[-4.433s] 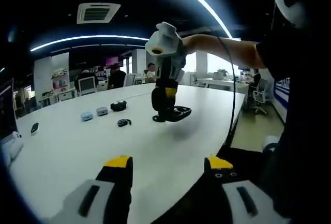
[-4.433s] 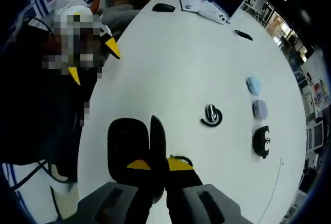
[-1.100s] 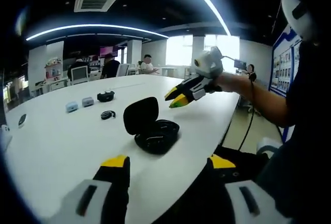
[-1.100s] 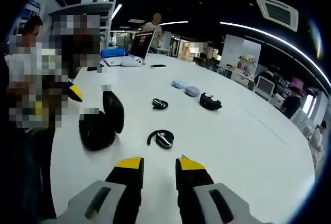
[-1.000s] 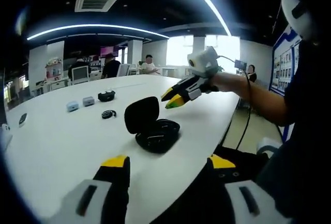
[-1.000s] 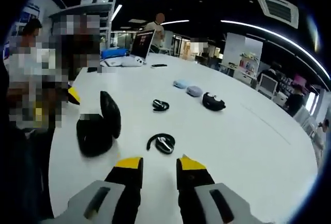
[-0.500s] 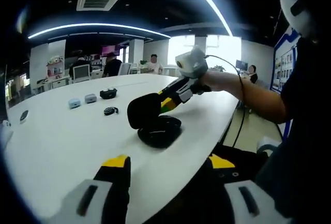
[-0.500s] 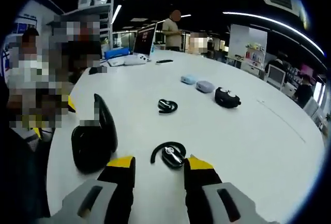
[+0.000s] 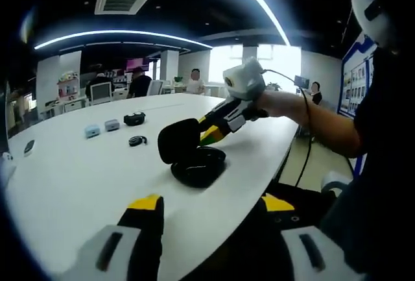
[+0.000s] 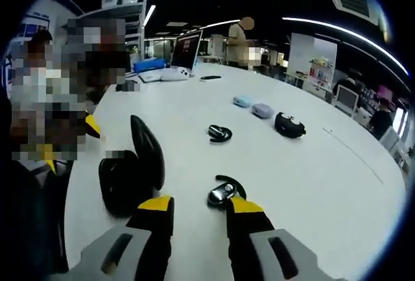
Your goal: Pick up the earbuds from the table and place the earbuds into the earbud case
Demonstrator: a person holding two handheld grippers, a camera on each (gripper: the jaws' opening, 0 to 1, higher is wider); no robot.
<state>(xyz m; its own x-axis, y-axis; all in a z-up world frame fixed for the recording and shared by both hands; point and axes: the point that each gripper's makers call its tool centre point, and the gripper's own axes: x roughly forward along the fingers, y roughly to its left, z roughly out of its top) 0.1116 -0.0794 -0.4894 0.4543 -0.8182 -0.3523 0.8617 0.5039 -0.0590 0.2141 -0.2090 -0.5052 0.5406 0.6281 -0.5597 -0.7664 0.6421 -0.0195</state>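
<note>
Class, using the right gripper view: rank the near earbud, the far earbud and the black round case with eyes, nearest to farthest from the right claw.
1. Near earbud, just ahead of the right claw.
2. Far earbud, mid-table beyond it.
3. Black round case with eyes, farther off to the view's right.

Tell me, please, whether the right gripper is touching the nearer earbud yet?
Cannot tell: in the right gripper view the nearer earbud lies just beyond the right gripper, whose jaws are open.

The open earbud case [image 9: 191,158] hides the right tool's tips in the left gripper view.
</note>
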